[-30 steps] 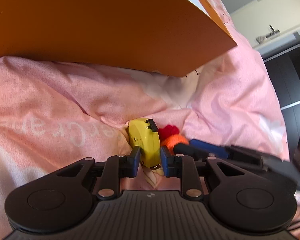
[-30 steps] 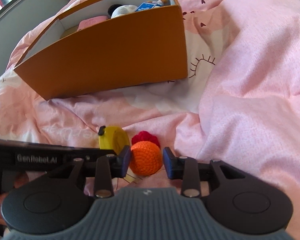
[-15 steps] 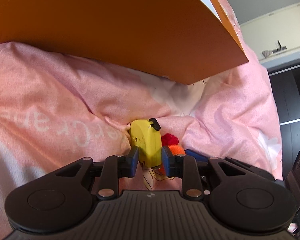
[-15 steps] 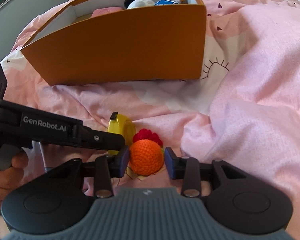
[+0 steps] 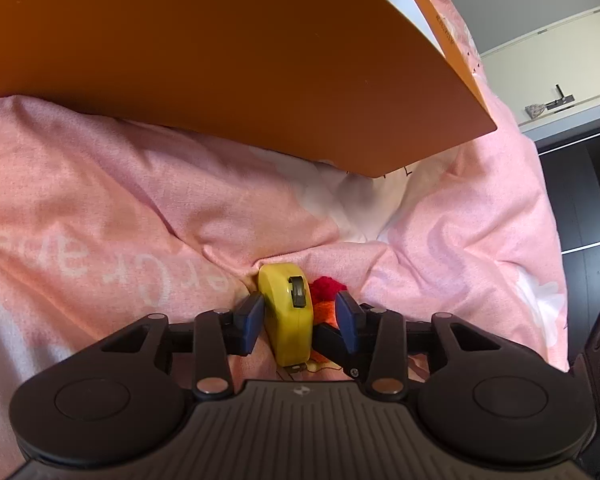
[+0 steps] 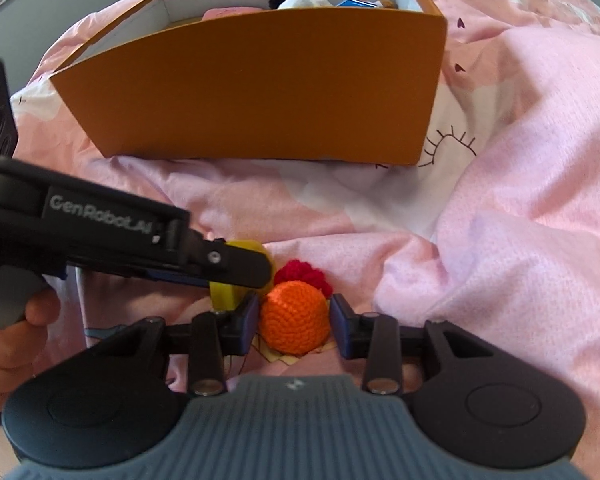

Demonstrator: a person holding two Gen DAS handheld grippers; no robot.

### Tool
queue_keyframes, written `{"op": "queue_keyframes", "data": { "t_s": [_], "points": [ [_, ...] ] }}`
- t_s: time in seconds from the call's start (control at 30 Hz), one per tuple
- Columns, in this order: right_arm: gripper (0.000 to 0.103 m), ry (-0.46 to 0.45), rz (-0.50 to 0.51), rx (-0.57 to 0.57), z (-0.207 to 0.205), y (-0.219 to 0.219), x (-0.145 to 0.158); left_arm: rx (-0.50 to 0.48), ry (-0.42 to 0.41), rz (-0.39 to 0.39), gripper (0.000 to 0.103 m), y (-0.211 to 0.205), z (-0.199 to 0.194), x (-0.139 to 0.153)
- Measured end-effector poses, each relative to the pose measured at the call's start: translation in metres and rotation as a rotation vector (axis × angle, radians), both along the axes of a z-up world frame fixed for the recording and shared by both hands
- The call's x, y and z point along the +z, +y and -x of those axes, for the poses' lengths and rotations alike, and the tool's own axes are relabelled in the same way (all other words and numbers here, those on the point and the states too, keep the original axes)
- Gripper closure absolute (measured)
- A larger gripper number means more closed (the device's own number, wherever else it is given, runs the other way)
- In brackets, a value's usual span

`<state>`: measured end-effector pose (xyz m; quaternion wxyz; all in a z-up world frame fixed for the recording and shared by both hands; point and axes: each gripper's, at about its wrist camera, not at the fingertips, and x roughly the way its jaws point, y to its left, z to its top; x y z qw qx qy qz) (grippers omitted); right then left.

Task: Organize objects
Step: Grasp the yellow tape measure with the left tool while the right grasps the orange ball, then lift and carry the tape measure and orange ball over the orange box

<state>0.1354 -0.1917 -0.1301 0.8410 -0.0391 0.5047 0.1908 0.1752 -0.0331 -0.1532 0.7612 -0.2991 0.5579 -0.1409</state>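
A yellow tape measure (image 5: pixel 290 314) stands on edge on the pink bedspread, between the open jaws of my left gripper (image 5: pixel 300 322); the left pad is near it, the right pad stands apart. An orange and red crocheted toy (image 6: pixel 294 316) lies just right of the tape measure (image 6: pixel 236 280), between the open jaws of my right gripper (image 6: pixel 294 326); small gaps show at both pads. The toy's red top also peeks out in the left wrist view (image 5: pixel 328 288). My left gripper's arm crosses the right wrist view (image 6: pixel 140 240).
An orange cardboard box (image 6: pixel 260 92) with white inside stands behind the objects, holding several small items. It fills the top of the left wrist view (image 5: pixel 220 60). The rumpled pink bedspread (image 6: pixel 500 220) rises to the right. Dark furniture (image 5: pixel 580 200) stands at far right.
My left gripper has moved further in around the tape measure and its jaws have widened. My right gripper has edged forward around the crocheted toy. Both objects still lie on the bedspread.
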Motion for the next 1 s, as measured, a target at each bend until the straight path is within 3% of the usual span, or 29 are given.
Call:
{"op": "queue_keyframes", "data": {
  "t_s": [0.1,0.27,0.57,0.77,1.0],
  "points": [
    [0.062,-0.003,0.004,0.005,0.001,0.002,0.000,0.000,0.007,-0.038,0.060,-0.004,0.000,-0.002],
    [0.061,0.010,-0.003,0.003,0.000,0.002,-0.003,0.003,0.012,-0.046,0.077,-0.006,0.003,-0.003],
    [0.063,-0.017,-0.009,0.008,0.005,-0.001,0.006,-0.021,-0.039,-0.043,0.080,0.003,0.007,0.008],
    [0.063,-0.088,-0.007,0.008,0.007,-0.006,0.032,-0.028,-0.126,-0.049,0.080,0.017,0.012,0.040],
    [0.063,-0.211,-0.043,0.021,-0.001,-0.016,0.085,-0.044,-0.261,-0.051,0.080,0.026,0.008,0.094]
  ]
}}
